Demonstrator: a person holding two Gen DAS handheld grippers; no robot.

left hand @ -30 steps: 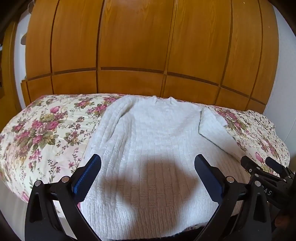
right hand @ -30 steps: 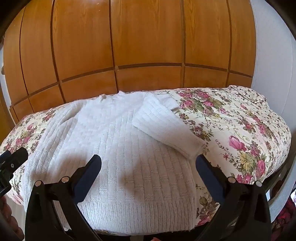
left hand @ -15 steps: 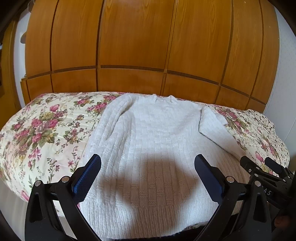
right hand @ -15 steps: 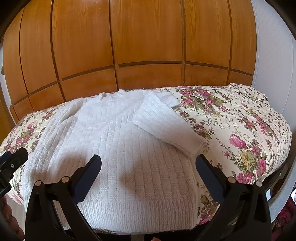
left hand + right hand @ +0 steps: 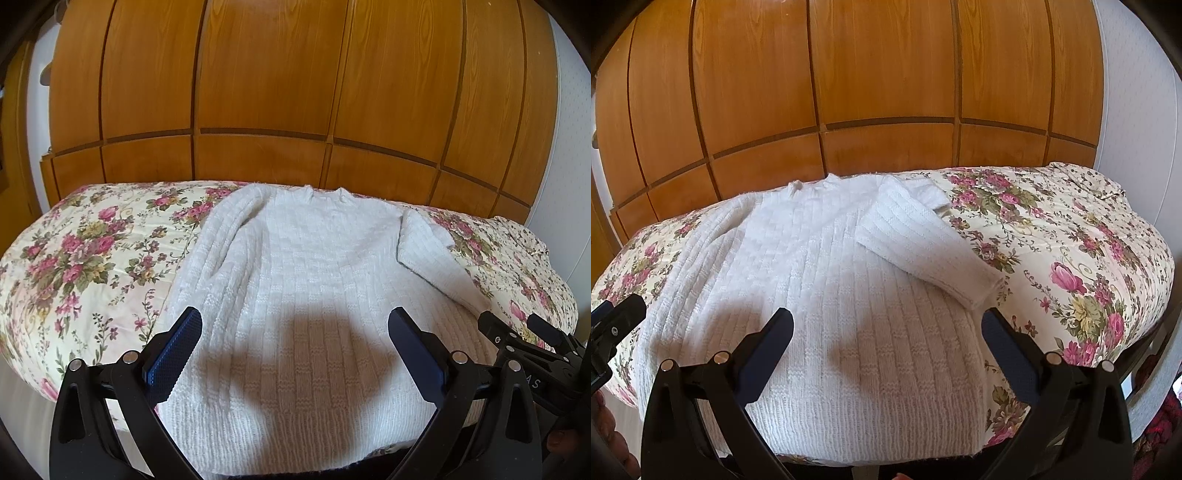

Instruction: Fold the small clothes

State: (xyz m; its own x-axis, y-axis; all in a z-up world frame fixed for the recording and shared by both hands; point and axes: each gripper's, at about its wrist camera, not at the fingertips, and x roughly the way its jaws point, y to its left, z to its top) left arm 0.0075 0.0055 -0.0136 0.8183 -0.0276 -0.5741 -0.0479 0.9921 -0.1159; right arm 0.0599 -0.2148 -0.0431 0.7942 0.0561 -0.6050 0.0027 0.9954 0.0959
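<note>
A white ribbed knit sweater [image 5: 306,280] lies flat on a floral cover, neck at the far side, hem near me; it also shows in the right wrist view [image 5: 827,280]. Its left sleeve [image 5: 214,251] runs down along the body. Its right sleeve [image 5: 923,243] lies folded back, angled over the right edge. My left gripper [image 5: 295,343] is open and empty above the lower body of the sweater. My right gripper [image 5: 886,339] is open and empty above the hem area, its right finger near the sleeve cuff [image 5: 982,291].
The floral cover [image 5: 85,266] spreads over a raised surface and drops off at the near edge and the right side [image 5: 1108,280]. A wooden panelled wardrobe [image 5: 295,92] stands right behind it. The right gripper's body [image 5: 528,347] shows at the left view's right edge.
Both views have shifted slightly; the sweater sits a little lower and nearer in frame. Both grippers stay open. The sweater itself has not moved.
</note>
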